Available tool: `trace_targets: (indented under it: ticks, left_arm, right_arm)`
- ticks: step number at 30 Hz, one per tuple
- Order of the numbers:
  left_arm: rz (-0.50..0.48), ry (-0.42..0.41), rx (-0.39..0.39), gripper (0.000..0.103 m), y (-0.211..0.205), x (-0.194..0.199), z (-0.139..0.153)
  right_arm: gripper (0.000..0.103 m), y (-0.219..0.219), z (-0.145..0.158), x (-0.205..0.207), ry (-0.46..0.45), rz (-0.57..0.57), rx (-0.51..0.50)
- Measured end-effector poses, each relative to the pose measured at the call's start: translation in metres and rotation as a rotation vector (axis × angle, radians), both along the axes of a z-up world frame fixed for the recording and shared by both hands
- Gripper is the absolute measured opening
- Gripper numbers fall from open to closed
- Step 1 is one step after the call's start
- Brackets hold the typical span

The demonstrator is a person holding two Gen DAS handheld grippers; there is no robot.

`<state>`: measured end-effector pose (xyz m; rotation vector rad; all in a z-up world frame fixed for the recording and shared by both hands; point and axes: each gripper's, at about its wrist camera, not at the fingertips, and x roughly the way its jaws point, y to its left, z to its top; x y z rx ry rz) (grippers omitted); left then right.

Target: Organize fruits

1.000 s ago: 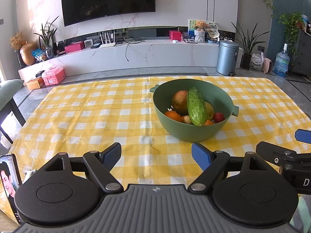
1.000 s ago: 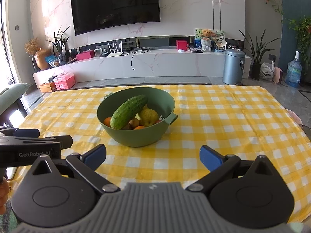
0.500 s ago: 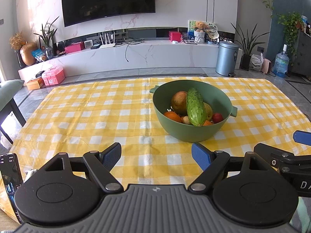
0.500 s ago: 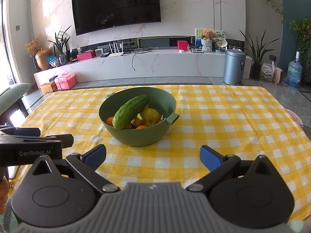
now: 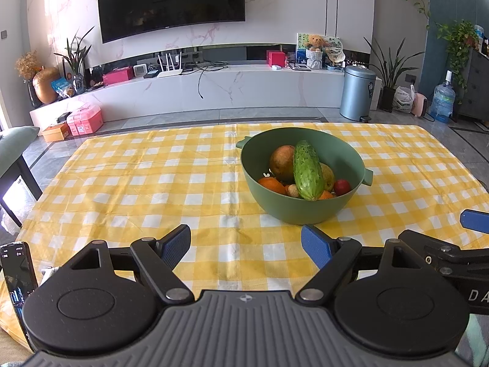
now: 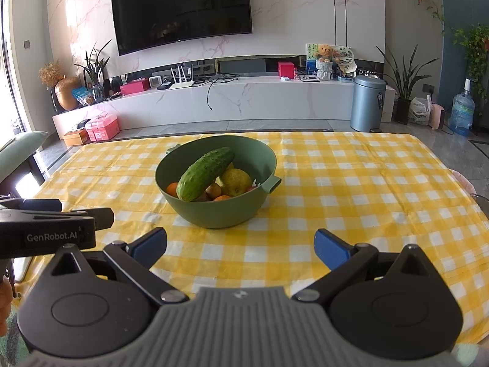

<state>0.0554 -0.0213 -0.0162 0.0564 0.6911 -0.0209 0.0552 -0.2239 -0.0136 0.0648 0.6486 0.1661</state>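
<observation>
As both tools hang short of the fruit with nothing between their pads, the entry runs left to right across the yellow-and-white checked tablecloth (image 5: 128, 183). Left gripper (image 5: 246, 243): blue-padded jaws spread wide, empty, low over the near cloth; a black phone (image 5: 18, 272) stands at its far left edge. Round sage-green plastic bowl with two small side lugs (image 5: 345, 162): ahead and to the right of the left gripper, ahead and slightly left of the right gripper (image 6: 240, 243), apart from both. Contents: long knobbly green cucumber (image 5: 307, 169) lying on top of the heap, its long axis running from the near rim up toward the far side, slanted left-near to right-far in the right wrist view; beneath it a russet-orange round fruit (image 5: 281, 162), an orange tangerine (image 5: 271, 185), a yellow-green pear-like fruit (image 6: 237, 182), and a small red fruit (image 5: 342, 186). Right gripper: jaws likewise wide apart, empty. Judgement: neither tool is clearly nearer; the cucumber, uppermost, wants a grip across its width.
</observation>
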Motion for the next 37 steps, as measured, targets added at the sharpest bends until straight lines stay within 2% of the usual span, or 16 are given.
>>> trace_targets:
  ticks: [37]
  left_arm:
    - [-0.001,-0.003,0.006,0.097,-0.0007,-0.0023,0.0046]
  right_arm:
    - [0.099,0.0027,-0.0033,-0.0006,0.017,0.011,-0.005]
